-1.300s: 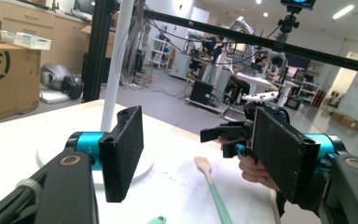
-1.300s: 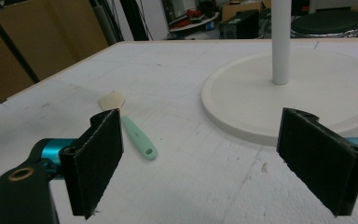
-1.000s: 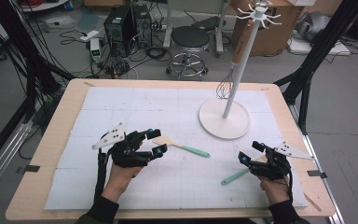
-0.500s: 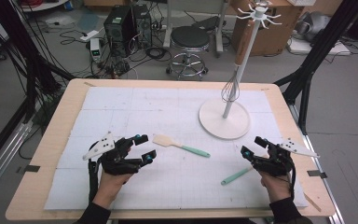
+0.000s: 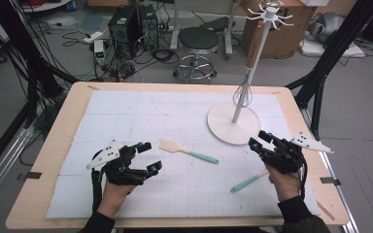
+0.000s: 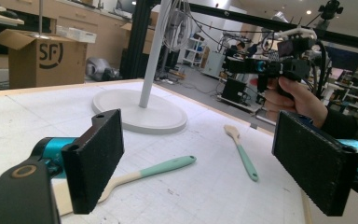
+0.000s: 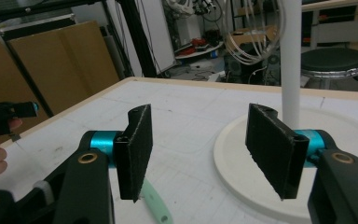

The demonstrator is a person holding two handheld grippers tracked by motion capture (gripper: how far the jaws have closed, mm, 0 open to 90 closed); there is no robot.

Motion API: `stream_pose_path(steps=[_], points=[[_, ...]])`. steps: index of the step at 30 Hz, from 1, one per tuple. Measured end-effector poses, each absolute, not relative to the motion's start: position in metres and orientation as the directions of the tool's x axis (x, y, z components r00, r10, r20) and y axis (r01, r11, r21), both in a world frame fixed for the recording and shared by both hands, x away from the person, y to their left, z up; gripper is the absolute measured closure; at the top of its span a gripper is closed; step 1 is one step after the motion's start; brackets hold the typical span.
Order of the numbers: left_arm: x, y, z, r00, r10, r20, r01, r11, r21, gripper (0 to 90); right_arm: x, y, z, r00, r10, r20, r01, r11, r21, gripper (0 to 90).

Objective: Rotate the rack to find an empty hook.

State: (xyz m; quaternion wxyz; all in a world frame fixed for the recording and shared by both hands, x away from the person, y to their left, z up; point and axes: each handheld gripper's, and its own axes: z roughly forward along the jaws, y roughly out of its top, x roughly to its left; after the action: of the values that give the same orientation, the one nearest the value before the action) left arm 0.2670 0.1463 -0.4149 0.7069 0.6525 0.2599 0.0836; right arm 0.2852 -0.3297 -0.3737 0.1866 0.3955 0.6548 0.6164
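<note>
Two spatulas with mint handles lie on the white mat. One spatula (image 5: 189, 152) lies mid-table, just right of my left gripper (image 5: 148, 157). Its jaws have just been opening and stand wide with nothing between them, and the spatula (image 6: 140, 173) shows beyond the pads in the left gripper view. The other spatula (image 5: 247, 182) lies below my right gripper (image 5: 260, 140), which is lifted off the table. Its jaws have just been closing but stay apart, with nothing between them. Under its left pad, the right gripper view shows a mint handle (image 7: 154, 205).
A white stand (image 5: 233, 124) with a round base rises at the back right, and a wire whisk (image 5: 242, 94) hangs beside its pole. The base lies close ahead of my right gripper. A stool (image 5: 197, 43), cables and boxes stand on the floor behind the table.
My right gripper has risen above its spatula and its jaws have narrowed. The left gripper's jaws have spread wider and the hand has drifted slightly left. Both spatulas lie as before.
</note>
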Motion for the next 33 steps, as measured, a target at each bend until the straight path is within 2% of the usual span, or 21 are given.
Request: stream_pose_path(steps=[10, 16, 21, 33], points=[[0.262, 0.159, -0.419, 0.835, 0.486, -0.258, 0.219, 0.137, 0.966, 16.4, 0.296, -0.337, -0.363, -0.622, 0.729, 0.286, 0.272, -0.141, 0.952, 59.3], [0.263, 0.162, -0.420, 0.833, 0.486, -0.265, 0.226, 0.137, 0.964, 16.4, 0.303, -0.339, -0.340, -0.629, 0.733, 0.258, 0.223, -0.148, 0.964, 69.2], [0.261, 0.159, -0.418, 0.842, 0.472, -0.262, 0.219, 0.144, 0.965, 16.4, 0.305, -0.338, -0.324, -0.625, 0.743, 0.239, 0.173, -0.167, 0.971, 72.5], [0.261, 0.169, -0.417, 0.829, 0.497, -0.257, 0.213, 0.145, 0.966, 16.6, 0.310, -0.335, -0.318, -0.599, 0.769, 0.226, 0.114, -0.198, 0.974, 83.5]])
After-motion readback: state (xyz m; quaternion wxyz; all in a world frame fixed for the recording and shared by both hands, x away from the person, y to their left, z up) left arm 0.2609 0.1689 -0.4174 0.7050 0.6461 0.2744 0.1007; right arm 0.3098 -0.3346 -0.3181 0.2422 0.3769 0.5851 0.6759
